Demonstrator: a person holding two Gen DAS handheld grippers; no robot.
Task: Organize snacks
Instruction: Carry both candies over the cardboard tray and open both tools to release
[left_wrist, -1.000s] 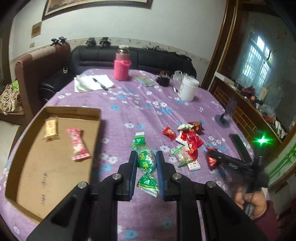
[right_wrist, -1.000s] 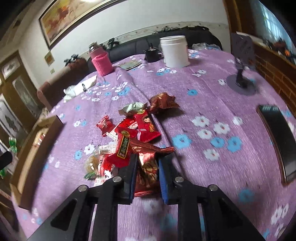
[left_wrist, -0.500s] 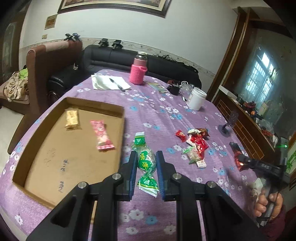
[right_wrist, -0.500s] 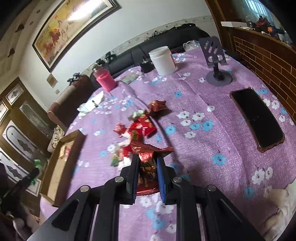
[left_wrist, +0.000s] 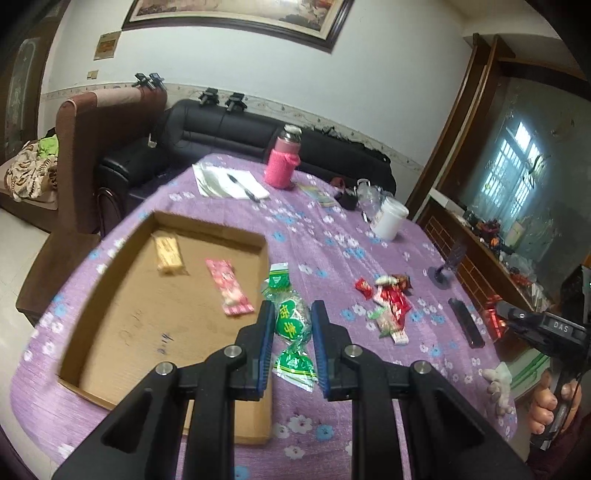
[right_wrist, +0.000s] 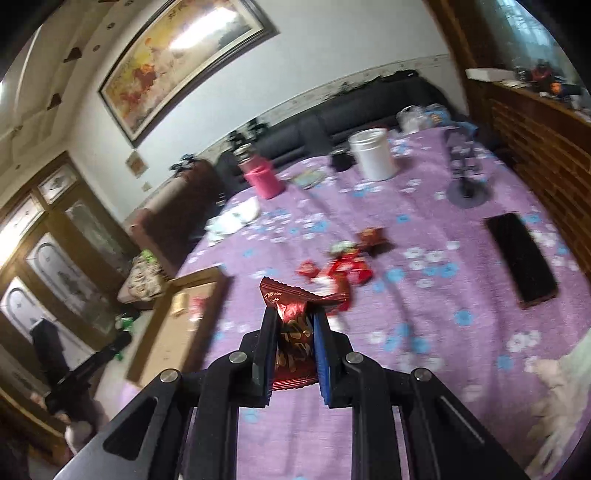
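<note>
Our left gripper (left_wrist: 293, 325) pinches a green candy (left_wrist: 291, 325), held above the purple cloth (left_wrist: 325, 236) at the box's (left_wrist: 207, 230) right edge. In the box, at ten o'clock from the candy, lie a yellow bar (left_wrist: 169, 254) and a pink pack (left_wrist: 229, 291). Our right gripper (right_wrist: 294, 325) is clamped on a red packet (right_wrist: 293, 332), raised off the table. The snack pile (right_wrist: 340, 266) lies at one o'clock beyond it, the phone (right_wrist: 521, 258) at two o'clock.

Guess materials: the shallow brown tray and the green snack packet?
Shallow brown tray: likely corrugated cardboard, matte; folded flap walls, scuffed floor. Green snack packet: probably thin plastic film, glossy; crinkled, clear crimped ends, held between the left gripper fingers.
</note>
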